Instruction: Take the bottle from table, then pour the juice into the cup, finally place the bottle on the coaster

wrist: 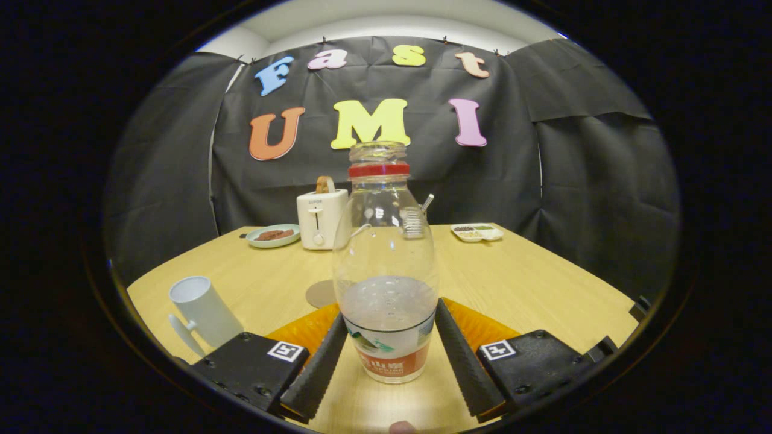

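Observation:
A clear plastic bottle [386,253] stands upright between my fingers. It has a red neck ring, an open mouth and a low level of pale liquid. My gripper [391,316] is shut on it, with one finger pressing each side of the lower body just above the label. I cannot tell whether its base touches the wooden table [531,283]. A white cup [202,310] with a handle stands to the left of the fingers. A round brown coaster [319,293] lies flat on the table just behind and left of the bottle.
At the table's far side stand a white toaster [319,220] with a slice in it, a pale plate [272,235] of food to its left and a small white dish [476,232] to the right. A metal utensil [414,222] shows through the bottle.

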Motion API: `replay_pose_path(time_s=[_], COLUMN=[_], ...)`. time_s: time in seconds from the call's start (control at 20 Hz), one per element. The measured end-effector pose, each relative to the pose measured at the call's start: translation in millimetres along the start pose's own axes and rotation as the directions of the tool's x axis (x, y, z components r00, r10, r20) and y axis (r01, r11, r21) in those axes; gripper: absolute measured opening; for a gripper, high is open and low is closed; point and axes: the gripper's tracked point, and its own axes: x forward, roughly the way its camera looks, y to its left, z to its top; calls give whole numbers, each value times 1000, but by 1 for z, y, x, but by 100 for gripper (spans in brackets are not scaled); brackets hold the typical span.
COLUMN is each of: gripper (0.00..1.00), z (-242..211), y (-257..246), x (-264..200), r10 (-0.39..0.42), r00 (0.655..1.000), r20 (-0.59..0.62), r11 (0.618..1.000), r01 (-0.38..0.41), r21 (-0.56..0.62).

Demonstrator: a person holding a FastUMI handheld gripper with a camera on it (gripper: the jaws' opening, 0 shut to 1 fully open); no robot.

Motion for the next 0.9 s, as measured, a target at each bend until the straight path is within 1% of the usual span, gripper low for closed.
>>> replay_pose_path(time_s=[0.15,0.3,0.45,0.55,0.75,0.85,0.9], gripper=[83,81,79,77,76,76,77], z=[2,6,25,38,45,39,37], y=[1,7,16,28,65,83,90], x=[2,4,3,4,9,13,15], r10=[-10,-10,-11,-9,25,44,48], r00=[1000,1000,1000,998,997,997,997], r20=[3,-3,28,54,75,57,56], r11=[1000,1000,995,984,939,893,861], r01=[10,10,13,18,2,-14,-13], r21=[-6,-29,-104,-179,-343,-449,-509])
